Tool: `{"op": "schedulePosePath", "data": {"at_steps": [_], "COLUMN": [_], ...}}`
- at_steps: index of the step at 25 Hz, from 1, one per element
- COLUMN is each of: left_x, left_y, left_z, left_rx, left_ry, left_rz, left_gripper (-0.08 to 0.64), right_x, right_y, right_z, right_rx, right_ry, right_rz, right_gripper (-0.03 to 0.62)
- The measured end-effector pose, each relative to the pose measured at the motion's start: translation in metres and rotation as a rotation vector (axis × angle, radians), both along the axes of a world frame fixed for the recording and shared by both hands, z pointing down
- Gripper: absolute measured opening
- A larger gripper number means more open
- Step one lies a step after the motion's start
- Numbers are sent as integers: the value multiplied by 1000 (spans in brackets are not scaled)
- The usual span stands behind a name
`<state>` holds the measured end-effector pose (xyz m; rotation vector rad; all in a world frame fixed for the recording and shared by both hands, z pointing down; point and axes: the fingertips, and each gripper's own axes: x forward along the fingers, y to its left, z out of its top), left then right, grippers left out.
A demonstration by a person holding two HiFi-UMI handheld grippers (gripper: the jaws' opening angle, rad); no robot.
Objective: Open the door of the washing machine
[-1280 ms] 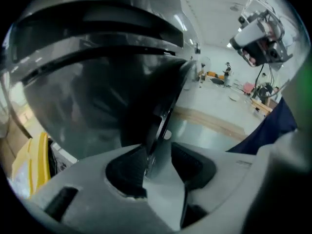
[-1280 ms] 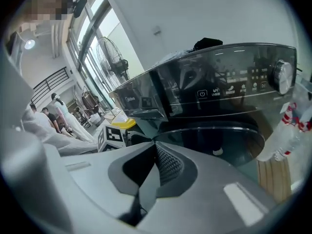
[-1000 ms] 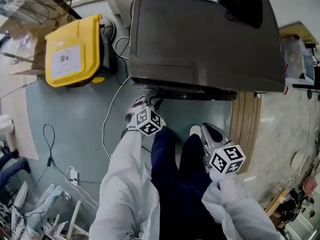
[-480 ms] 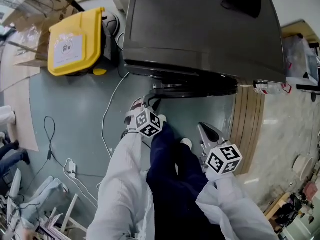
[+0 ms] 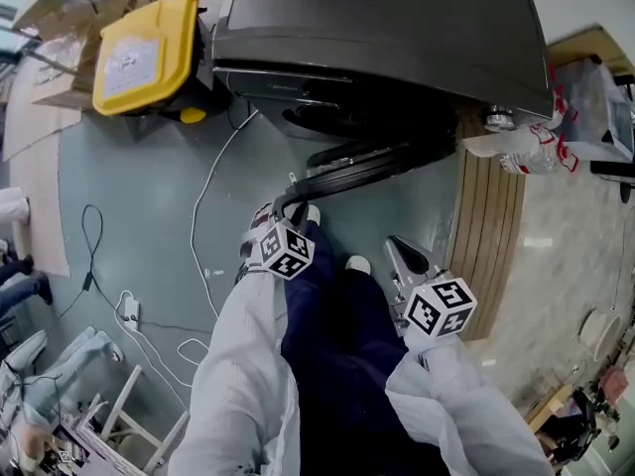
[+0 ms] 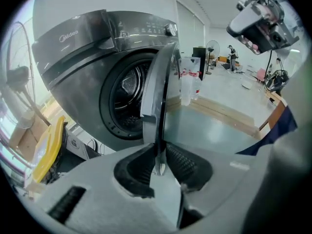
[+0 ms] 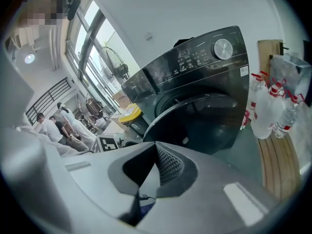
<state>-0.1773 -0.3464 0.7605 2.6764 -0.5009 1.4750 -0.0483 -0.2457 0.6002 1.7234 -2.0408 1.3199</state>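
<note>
The dark grey washing machine [image 5: 397,28] stands at the top of the head view. Its round door [image 5: 377,162] is swung partly out towards me. My left gripper [image 5: 288,209] grips the door's free edge. In the left gripper view the door's rim [image 6: 158,96] runs down between the pads, the jaws of the left gripper [image 6: 159,167] are closing on it, and the open drum [image 6: 127,99] shows behind. My right gripper [image 5: 395,248] hangs to the right over the floor, shut and holding nothing. The right gripper view has the right gripper [image 7: 156,147] facing the door [image 7: 195,121] from outside.
A yellow-lidded bin [image 5: 149,53] stands left of the machine. A white cable [image 5: 203,216] and a power strip [image 5: 127,310] lie on the grey floor. Wooden slats [image 5: 486,236] and plastic bottles [image 5: 526,147] are at the right. My dark-trousered legs [image 5: 327,335] are between the grippers.
The door has swung from nearly closed to partly open. My left gripper has drawn back from the machine with the door's edge in it. The right gripper also moved back.
</note>
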Motion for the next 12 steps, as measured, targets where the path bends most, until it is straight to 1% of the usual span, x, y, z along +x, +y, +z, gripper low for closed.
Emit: {"op": "schedulePosePath", "data": {"at_steps": [4, 9, 12], "left_x": [3, 4, 8], "left_y": [39, 81, 105], "left_z": [0, 2, 2], "left_rx": [-4, -5, -10], "left_ry": [13, 27, 45], "left_rz": [-32, -103, -143], "left_gripper": [75, 74, 72], "right_x": [7, 7, 10], "right_y": [32, 69, 94], "right_z": [3, 3, 6], "right_rx": [9, 35, 34], "right_ry": [-9, -18, -27], "right_rz": [-5, -40, -57], "right_gripper": [9, 10, 11]}}
